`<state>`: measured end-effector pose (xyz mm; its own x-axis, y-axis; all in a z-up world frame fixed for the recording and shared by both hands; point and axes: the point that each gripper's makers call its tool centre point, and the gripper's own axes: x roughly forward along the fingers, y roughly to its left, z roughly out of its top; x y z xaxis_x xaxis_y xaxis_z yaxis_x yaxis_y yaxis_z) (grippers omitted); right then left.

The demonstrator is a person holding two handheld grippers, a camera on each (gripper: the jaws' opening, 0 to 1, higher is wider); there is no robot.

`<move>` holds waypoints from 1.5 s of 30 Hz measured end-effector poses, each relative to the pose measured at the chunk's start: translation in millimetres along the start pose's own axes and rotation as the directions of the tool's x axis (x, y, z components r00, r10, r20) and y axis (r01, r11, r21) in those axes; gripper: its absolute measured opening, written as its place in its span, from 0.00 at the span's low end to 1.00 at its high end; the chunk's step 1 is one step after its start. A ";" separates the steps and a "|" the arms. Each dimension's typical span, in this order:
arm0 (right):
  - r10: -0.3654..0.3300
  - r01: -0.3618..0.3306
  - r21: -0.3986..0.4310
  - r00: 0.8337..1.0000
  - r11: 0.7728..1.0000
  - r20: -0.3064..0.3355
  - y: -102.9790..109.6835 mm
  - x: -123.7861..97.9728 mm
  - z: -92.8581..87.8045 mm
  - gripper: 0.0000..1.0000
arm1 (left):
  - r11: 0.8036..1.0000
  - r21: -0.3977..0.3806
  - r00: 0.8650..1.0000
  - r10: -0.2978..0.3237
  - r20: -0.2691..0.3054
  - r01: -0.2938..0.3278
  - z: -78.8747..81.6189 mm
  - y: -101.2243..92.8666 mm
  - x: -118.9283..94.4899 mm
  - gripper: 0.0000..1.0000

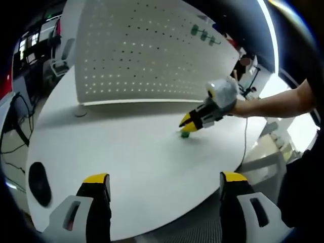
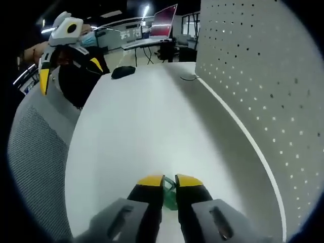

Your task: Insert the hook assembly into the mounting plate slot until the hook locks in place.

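Between my right gripper [image 2: 169, 183] fingers, almost closed, sits the green hook assembly [image 2: 169, 196], low on the bench [image 2: 136, 126] near the pegboard [image 2: 263, 76] edge. My left gripper [image 1: 164, 179] waits wide, so everything remains visible.

A white round table [image 1: 126, 152] is spreading across the left gripper view, with a dark mouse [image 1: 39, 183] lying near its edge and a bright ceiling strip light [image 1: 268, 30] glaring overhead. Behind the table, desks and monitors [image 1: 28, 43] are sitting in a dim office. In the right gripper view a grey mesh chair back [image 2: 38, 167] is curving along the table's edge, and a laptop [image 2: 163, 23] is glowing pink on a far desk [image 2: 144, 43].
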<state>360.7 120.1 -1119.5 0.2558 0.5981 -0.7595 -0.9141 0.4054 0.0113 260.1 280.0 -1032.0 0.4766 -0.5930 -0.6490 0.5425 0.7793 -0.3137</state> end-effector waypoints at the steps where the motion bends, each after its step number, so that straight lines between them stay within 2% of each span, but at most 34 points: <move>1: 0.002 -0.002 -0.002 1.000 1.000 -0.001 -0.3 -1.1 -1.1 0.05 | 1.000 0.000 1.000 -0.001 0.000 0.001 -0.1 -0.1 -0.1 0.90; 6: 0.005 -0.005 0.030 1.000 1.000 -0.003 -2.3 -8.5 -2.2 0.01 | 1.000 -0.005 1.000 0.003 0.005 -0.003 -0.7 0.9 -0.7 0.91; 9: 0.010 -0.011 0.098 1.000 0.995 0.002 0.1 -12.3 -1.5 0.00 | 1.000 -0.002 1.000 0.001 0.002 -0.001 -1.3 0.2 -0.9 0.90; 13: -0.004 0.002 0.148 1.000 0.989 0.016 2.3 -14.9 -1.2 0.00 | 1.000 0.003 1.000 0.001 0.006 -0.001 0.7 0.1 -1.3 0.91; 19: -0.097 0.075 0.260 0.993 0.963 0.072 -4.4 -25.7 6.3 0.00 | 1.000 0.018 1.000 -0.001 0.012 0.001 4.8 -2.5 -3.0 0.91; 22: -0.156 0.106 0.330 0.979 0.938 0.130 -10.3 -36.1 19.0 0.00 | 1.000 0.021 1.000 0.000 0.019 -0.001 8.1 -3.1 -3.5 0.91; 25: -0.224 0.145 0.370 0.958 0.918 0.182 -16.4 -49.3 34.0 0.00 | 1.000 0.026 1.000 -0.002 0.027 0.001 13.2 -5.5 -3.4 0.91; 28: -0.274 0.179 0.372 0.936 0.911 0.220 -18.7 -60.5 46.4 0.00 | 0.999 0.033 1.000 -0.001 0.032 0.000 18.4 -7.0 -3.0 0.91; 29: -0.302 0.192 0.388 0.922 0.902 0.245 -20.8 -65.1 52.2 0.00 | 0.999 0.033 0.999 0.001 0.033 -0.002 19.8 -7.0 -2.8 0.91; 31: -0.328 0.188 0.432 0.904 0.882 0.275 -19.7 -72.2 60.2 0.00 | 0.999 0.038 0.999 0.006 0.034 -0.007 24.0 -7.4 -2.9 0.91; 35: -0.375 0.209 0.448 0.869 0.869 0.323 -15.8 -86.3 74.9 0.00 | 0.999 0.031 0.999 0.014 0.053 -0.016 36.5 -7.1 -4.8 0.90; 36: -0.394 0.214 0.460 0.853 0.862 0.342 -14.1 -91.8 80.6 0.00 | 0.999 0.027 0.998 0.016 0.057 -0.017 39.1 -7.2 -5.1 0.89; 39: -0.427 0.183 0.523 0.813 0.832 0.396 -6.7 -103.9 95.2 0.00 | 1.000 -0.009 0.997 0.014 0.077 -0.013 49.8 -9.1 -4.1 0.86; 42: -0.450 0.163 0.554 0.781 0.816 0.434 2.1 -113.7 106.8 0.00 | 1.000 -0.027 0.996 0.007 0.090 -0.005 58.4 -12.8 -1.6 0.84; 45: -0.461 0.157 0.557 0.757 0.816 0.463 14.7 -119.4 117.7 0.00 | 1.000 -0.026 0.996 -0.001 0.094 0.003 65.6 -18.1 2.2 0.82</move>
<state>353.7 136.0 -952.1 0.7611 0.5857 -0.2786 -0.5304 0.8093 0.2526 296.7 251.3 -982.2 0.5392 -0.6101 -0.5805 0.5262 0.7823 -0.3334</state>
